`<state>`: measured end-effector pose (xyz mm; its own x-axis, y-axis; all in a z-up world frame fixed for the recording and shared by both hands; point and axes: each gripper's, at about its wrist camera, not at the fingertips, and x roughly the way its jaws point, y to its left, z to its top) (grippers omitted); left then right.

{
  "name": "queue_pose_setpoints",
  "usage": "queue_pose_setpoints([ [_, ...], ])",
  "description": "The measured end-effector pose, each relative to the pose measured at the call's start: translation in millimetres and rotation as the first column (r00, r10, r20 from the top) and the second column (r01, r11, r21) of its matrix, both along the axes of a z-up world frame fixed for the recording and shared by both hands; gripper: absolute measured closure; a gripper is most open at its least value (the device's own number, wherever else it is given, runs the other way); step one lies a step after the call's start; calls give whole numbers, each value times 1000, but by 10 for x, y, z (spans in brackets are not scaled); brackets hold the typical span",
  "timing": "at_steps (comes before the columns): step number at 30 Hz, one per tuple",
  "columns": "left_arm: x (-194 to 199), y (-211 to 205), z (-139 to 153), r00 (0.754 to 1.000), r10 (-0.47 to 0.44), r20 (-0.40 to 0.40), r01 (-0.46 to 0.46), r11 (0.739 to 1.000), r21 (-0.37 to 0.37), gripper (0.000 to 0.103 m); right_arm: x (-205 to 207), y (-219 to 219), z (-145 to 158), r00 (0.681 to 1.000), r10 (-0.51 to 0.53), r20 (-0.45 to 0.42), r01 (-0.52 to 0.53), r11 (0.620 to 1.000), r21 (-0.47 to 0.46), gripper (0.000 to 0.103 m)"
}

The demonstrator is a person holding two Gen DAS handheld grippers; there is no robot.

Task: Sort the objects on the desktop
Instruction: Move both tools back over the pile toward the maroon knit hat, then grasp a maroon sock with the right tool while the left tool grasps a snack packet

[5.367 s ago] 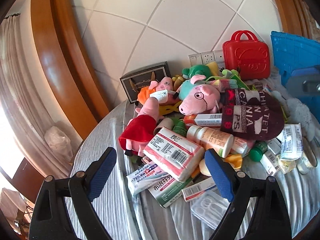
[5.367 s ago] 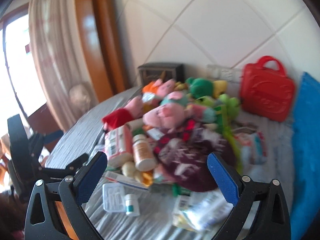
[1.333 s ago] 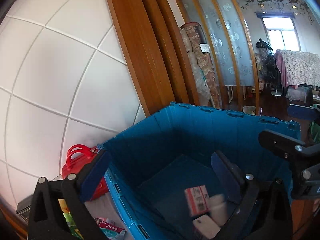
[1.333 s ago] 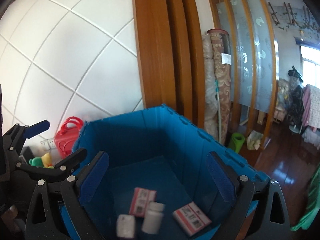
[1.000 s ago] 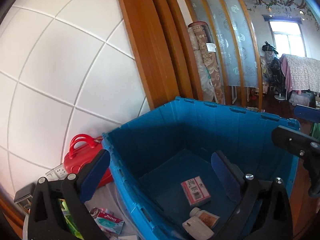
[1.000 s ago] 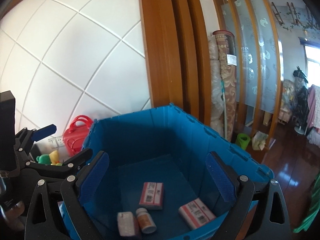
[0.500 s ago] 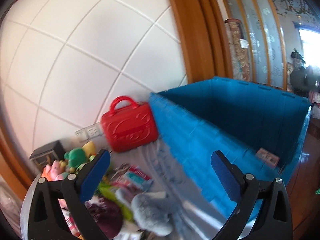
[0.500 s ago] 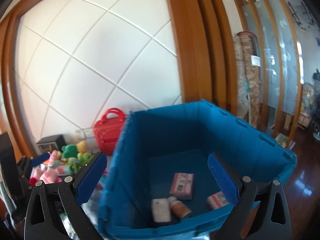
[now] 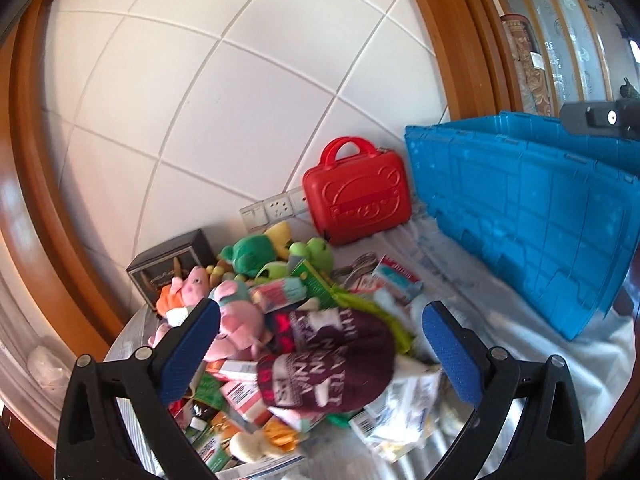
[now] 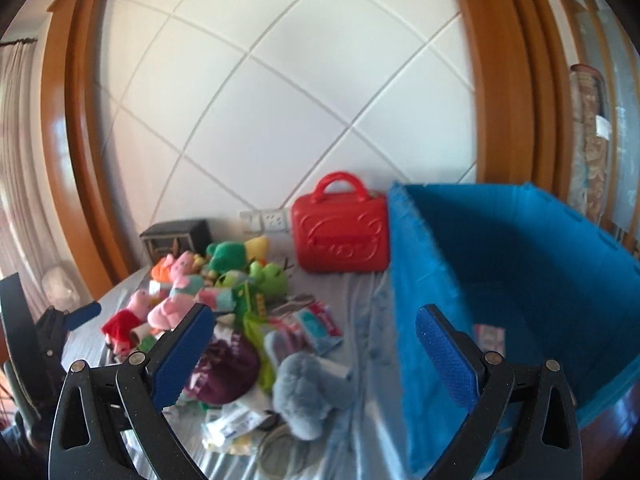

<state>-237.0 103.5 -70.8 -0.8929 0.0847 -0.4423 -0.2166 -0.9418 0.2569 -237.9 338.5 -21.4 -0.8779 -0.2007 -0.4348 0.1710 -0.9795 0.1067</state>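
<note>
My left gripper (image 9: 320,350) is open and empty, above a maroon knit hat (image 9: 328,364) on a pile of plush toys, boxes and bottles. Pink pig plushes (image 9: 236,320) and green plushes (image 9: 256,254) lie behind the hat. My right gripper (image 10: 314,354) is open and empty, over the table between the pile and the blue crate (image 10: 520,240). A small box (image 10: 490,336) lies inside the crate. The hat (image 10: 224,372) and a grey furry plush (image 10: 308,388) sit below the right gripper.
A red toy suitcase (image 9: 358,194) stands against the tiled wall next to the blue crate (image 9: 540,208). A dark box (image 9: 168,264) stands at the back left. The table has a pale cloth (image 9: 540,344). The left gripper's body shows in the right wrist view (image 10: 52,336).
Both grippers have swung left from over the crate back toward the pile on the table. Both stay open. Boxes and a bottle now lie in the crate.
</note>
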Motion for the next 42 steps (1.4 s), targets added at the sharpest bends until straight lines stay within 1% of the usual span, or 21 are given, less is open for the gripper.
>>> queue_pose_setpoints([
  [4, -60, -333, -121, 1000, 0, 29, 0, 1000, -1, 0, -201, -306, -303, 997, 15, 75, -16, 1000, 12, 0],
  [8, -138, -544, -283, 999, -7, 49, 7, 1000, 12, 0, -487, -558, -724, 985, 21, 173, -27, 999, 34, 0],
  [11, -227, -575, -460, 996, -2, 89, 1, 1000, 7, 0, -738, -672, -1134, 959, 25, 282, -43, 997, 58, 0],
  [15, -364, -552, -781, 988, -7, 156, 8, 1000, -9, 0, -1020, -736, -1626, 927, 25, 373, -70, 992, 107, 1],
  [17, -399, -514, -938, 983, -23, 181, 27, 999, -18, 0, -1156, -713, -1824, 909, 32, 415, -78, 993, 94, 0],
  [19, -457, -481, -1091, 974, -52, 221, 56, 998, -15, 0, -1252, -678, -1947, 900, 40, 435, -82, 994, 79, 1],
  [23, -567, -457, -1309, 962, -81, 260, 84, 996, 0, 0, -1405, -671, -2082, 889, 53, 456, -102, 991, 84, 0],
  [26, -705, -408, -1425, 958, -81, 276, 87, 996, -10, 0, -1523, -704, -2133, 882, 63, 468, -117, 989, 86, 0],
  [30, -913, -344, -1552, 956, -67, 287, 70, 998, -3, 0, -1564, -799, -2053, 894, 106, 434, -146, 987, 60, 0],
  [34, -1055, -279, -1695, 950, -71, 305, 73, 997, 3, 0, -1594, -1040, -1923, 905, 205, 372, -234, 972, 34, 0],
  [36, -1127, -262, -1793, 941, -73, 331, 77, 997, 3, 0, -1643, -1193, -1905, 893, 273, 358, -301, 953, 25, 1],
  [37, -1149, -271, -1834, 939, -72, 337, 76, 997, 2, 0, -1702, -1297, -1916, 884, 302, 357, -337, 941, 38, 1],
  [39, -1181, -296, -1896, 938, -66, 340, 71, 997, -3, 3, -1798, -1432, -1951, 866, 345, 362, -391, 919, 60, 9],
  [40, -1188, -316, -1911, 939, -65, 339, 70, 998, -1, 4, -1874, -1498, -1990, 849, 372, 374, -421, 905, 55, 16],
  [41, -1191, -335, -1918, 939, -68, 336, 71, 997, 3, 4, -1932, -1535, -2030, 837, 386, 388, -437, 898, 48, 20],
  [42, -1193, -361, -1923, 940, -70, 333, 72, 997, 7, 4, -1990, -1568, -2072, 825, 402, 398, -453, 891, 40, 21],
])
